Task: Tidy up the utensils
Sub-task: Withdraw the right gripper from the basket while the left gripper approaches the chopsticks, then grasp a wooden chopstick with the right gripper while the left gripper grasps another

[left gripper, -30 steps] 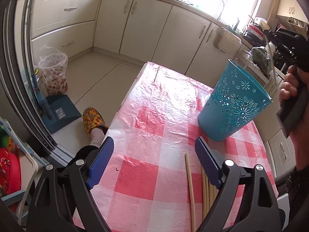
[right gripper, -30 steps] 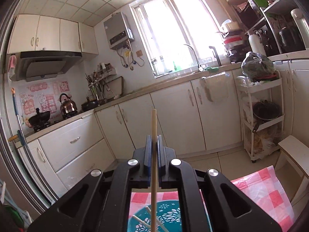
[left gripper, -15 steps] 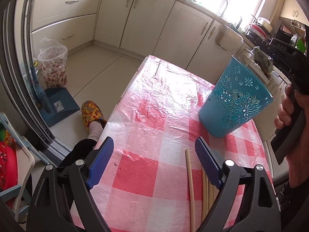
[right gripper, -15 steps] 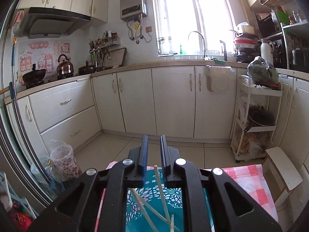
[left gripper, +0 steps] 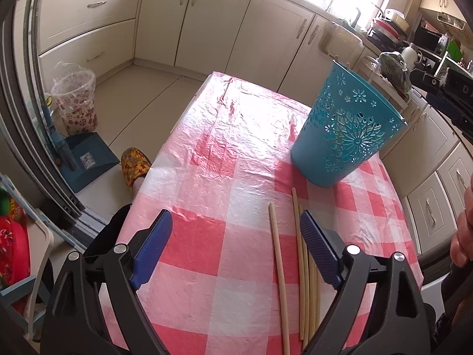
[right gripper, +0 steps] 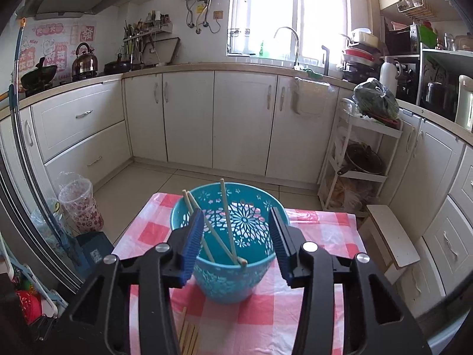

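My right tool (right gripper: 236,244), released above the perforated teal plastic basket (right gripper: 233,278), risks tipping it; left tool (left gripper: 235,254) is released over pale wooden chopsticks (left gripper: 301,269).

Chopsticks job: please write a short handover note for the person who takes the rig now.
Left gripper: open, empty, low over the pink checked tablecloth.
Right gripper: open, empty, above the teal perforated plastic basket.
Done: three pale wooden chopsticks lean inside the basket.
Left: the loose wooden chopsticks on the cloth, by the left gripper's right finger; their exact number is unclear.
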A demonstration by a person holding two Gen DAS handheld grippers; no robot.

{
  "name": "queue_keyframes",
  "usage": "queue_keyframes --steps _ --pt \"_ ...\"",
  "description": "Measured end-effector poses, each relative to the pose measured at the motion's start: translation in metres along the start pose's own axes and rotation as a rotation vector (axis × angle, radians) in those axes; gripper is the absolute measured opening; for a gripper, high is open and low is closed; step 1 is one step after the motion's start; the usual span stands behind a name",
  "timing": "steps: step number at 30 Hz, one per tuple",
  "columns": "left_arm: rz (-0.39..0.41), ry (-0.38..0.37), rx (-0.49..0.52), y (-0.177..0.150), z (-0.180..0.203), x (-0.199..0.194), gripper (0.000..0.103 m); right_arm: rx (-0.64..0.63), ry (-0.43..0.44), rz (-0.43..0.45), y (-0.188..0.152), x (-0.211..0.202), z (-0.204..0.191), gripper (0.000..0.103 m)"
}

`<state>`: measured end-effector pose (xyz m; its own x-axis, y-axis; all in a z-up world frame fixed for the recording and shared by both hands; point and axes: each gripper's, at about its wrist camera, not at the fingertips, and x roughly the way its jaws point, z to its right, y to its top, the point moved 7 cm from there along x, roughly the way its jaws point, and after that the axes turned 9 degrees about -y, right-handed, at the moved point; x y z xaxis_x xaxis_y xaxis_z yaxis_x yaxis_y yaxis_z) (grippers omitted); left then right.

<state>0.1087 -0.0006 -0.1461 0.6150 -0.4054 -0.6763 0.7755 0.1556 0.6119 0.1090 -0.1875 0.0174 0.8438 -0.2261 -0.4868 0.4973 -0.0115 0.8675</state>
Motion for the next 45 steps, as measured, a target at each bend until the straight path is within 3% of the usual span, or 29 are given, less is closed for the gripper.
queue_keyframes --steps 11,29,32,36,41,45 --pt "-0.030 0.013 0.030 -0.010 0.009 -0.004 0.085 -0.002 -0.009 -0.028 -0.020 -0.034 0.010 0.052" --pt "-0.085 0.061 0.096 -0.025 0.017 0.007 0.085 0.018 0.005 -0.066 -0.041 -0.044 0.010 0.056" --pt "-0.116 0.104 0.142 -0.032 0.016 0.014 0.085 0.030 0.023 -0.112 -0.058 -0.033 0.011 0.056" --pt "-0.149 0.146 0.173 -0.040 0.008 0.021 0.085 0.060 0.090 -0.244 -0.102 -0.005 0.009 0.055" --pt "-0.164 0.160 0.157 -0.041 -0.004 0.024 0.085 0.089 0.150 -0.365 -0.145 0.020 0.001 0.039" --pt "-0.150 0.146 0.154 -0.035 -0.001 0.027 0.085 0.069 0.147 -0.390 -0.158 0.032 -0.015 0.032"
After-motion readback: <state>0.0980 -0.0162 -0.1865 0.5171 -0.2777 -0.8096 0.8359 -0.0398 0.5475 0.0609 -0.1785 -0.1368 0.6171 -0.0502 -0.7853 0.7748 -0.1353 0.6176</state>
